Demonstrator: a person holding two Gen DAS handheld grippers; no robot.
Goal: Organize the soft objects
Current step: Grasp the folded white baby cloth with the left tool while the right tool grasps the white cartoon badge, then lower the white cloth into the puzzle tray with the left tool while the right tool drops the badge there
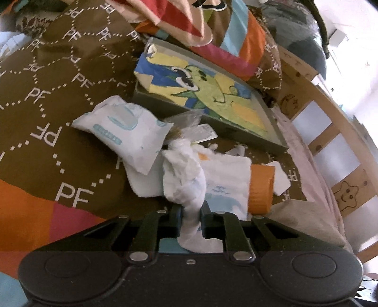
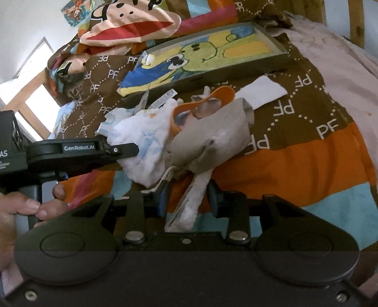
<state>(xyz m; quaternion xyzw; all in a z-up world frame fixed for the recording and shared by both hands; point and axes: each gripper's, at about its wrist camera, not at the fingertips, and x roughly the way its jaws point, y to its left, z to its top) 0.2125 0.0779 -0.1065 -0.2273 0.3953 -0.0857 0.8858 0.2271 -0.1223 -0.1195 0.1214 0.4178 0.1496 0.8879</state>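
Observation:
My left gripper is shut on a crumpled white diaper and holds it over the bed; it also shows in the right wrist view, coming in from the left. A second folded diaper lies to the left on the quilt. My right gripper has its jaws around the white strip of a grey cloth bib with an orange edge. The pads look slightly apart from the strip. The bib's orange part shows in the left wrist view.
A brown "PF" quilt with orange and pink patches covers the bed. A framed cartoon painting lies behind the diapers. A monkey-print pillow sits at the back. Wooden bed rails run along the right.

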